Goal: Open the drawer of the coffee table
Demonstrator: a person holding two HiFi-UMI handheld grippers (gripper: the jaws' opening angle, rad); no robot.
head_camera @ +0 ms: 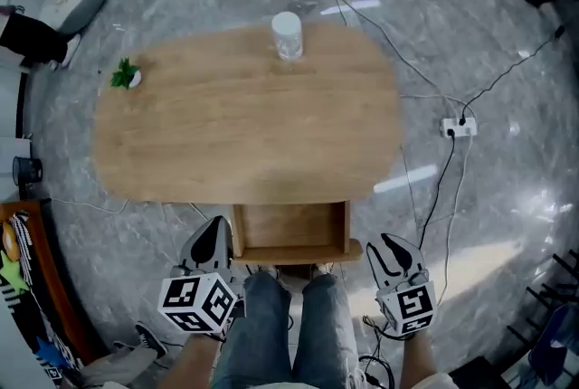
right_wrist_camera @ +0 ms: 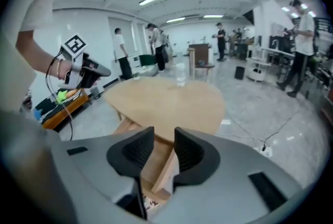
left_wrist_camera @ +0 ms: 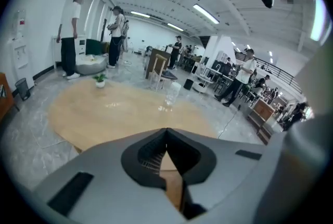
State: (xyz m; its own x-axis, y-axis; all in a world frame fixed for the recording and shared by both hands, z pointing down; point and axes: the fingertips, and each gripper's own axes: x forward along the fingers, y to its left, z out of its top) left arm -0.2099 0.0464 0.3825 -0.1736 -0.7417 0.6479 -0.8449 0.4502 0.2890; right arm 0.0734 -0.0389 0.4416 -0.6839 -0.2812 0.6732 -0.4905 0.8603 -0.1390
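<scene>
Plant (head_camera: pixel 125 75) first, small and green, at the far left end of the desk (head_camera: pixel 244 134); moving in from there I've got the left hand-held gripper (head_camera: pixel 215 229) at the desk's near edge, just beside the drawer's left wall; its own view shows that gripper (left_wrist_camera: pixel 166 132) with jaw tips pressed together, clamped on nothing, wood showing below them; drawer (head_camera: pixel 289 229) next, pulled out from under the near edge towards the person's legs (head_camera: pixel 285 324) in jeans, its bare wooden bottom in plain sight between the two grippers; beyond it, near the desk's far edge, I see a clear cup (head_camera: pixel 287 34) standing upright; on to the right hand-held gripper (head_camera: pixel 384 244), just right of the drawer's front corner; its own view has that gripper (right_wrist_camera: pixel 164 134) with jaws a narrow slit apart, gripping nothing, the open drawer (right_wrist_camera: pixel 156 165) visible through the gap; furthest right, a white power strip (head_camera: pixel 459 127) lies on the grey floor (head_camera: pixel 488 197), apart from the desk.
</scene>
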